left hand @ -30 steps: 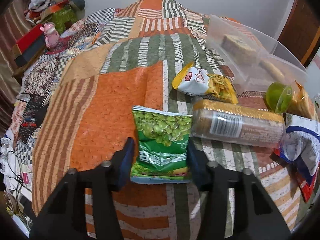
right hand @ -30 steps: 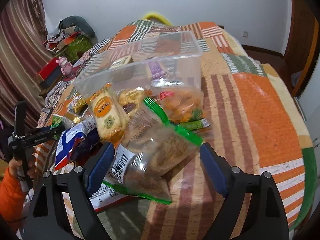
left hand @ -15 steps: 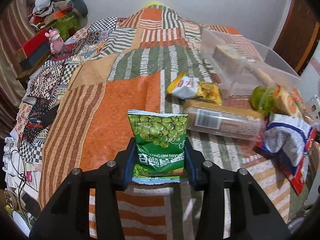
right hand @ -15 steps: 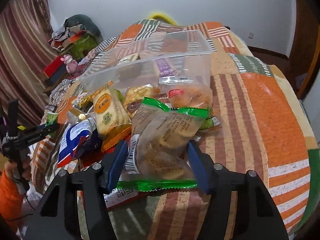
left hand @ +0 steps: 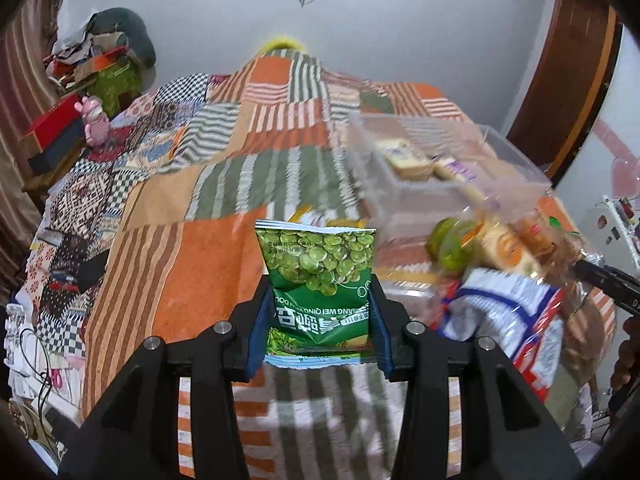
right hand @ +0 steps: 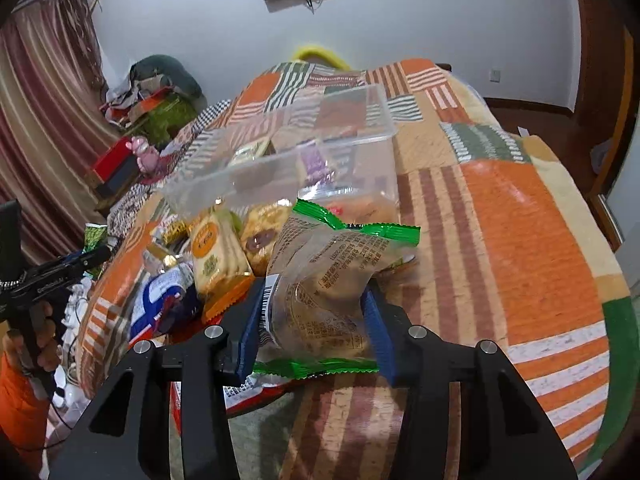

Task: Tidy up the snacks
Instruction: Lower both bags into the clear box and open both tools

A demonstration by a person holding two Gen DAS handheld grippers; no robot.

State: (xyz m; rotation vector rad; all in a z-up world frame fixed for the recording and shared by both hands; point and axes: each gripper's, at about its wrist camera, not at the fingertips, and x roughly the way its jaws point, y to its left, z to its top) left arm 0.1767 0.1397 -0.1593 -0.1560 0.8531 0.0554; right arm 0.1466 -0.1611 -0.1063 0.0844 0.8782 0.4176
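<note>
My left tongs clench green pea packet; right tongs closing on clear cake bag before clear bin; slick film may slip.

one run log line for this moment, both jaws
left gripper: shut on green pea bag | right gripper: jaws closing on clear cracker pack | clear bin: partly filled

Snack pile motion-blurred; clear bin smeared too.

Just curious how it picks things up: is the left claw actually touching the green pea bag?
Touching. The left wrist view shows the left claw with both blue pads pressed against the sides of the pea bag, which is held above the quilt.
</note>
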